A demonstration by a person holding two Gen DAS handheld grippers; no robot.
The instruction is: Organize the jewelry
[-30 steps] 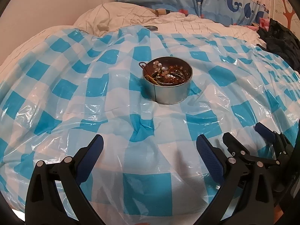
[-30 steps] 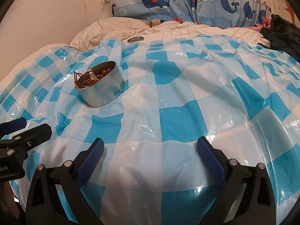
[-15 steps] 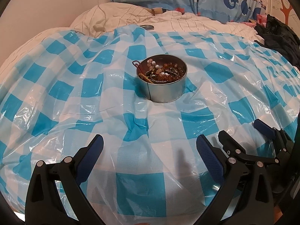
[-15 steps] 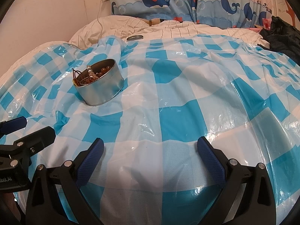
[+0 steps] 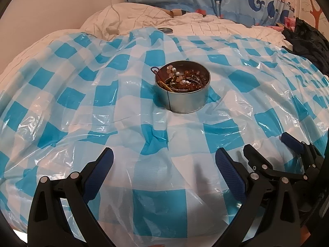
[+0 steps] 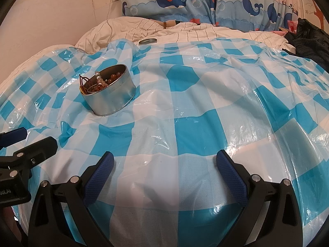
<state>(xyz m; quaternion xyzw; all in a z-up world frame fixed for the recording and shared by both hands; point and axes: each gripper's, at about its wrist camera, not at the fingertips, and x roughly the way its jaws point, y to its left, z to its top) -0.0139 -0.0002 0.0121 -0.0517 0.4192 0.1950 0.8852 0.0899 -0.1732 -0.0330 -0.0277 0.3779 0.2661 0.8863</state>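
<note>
While the left tool hung wide open and empty over the checked plastic sheet, the round metal tin of tangled jewelry sat ahead of it on the bed; I judged a slow descent from above best, since the soft bedding could tip the smooth tin. From the right wrist, the right tool was likewise spread and empty, the tin off to its left; pearls, amber beads and wire looked snag-prone, the sheet glossy and crinkled.
</note>
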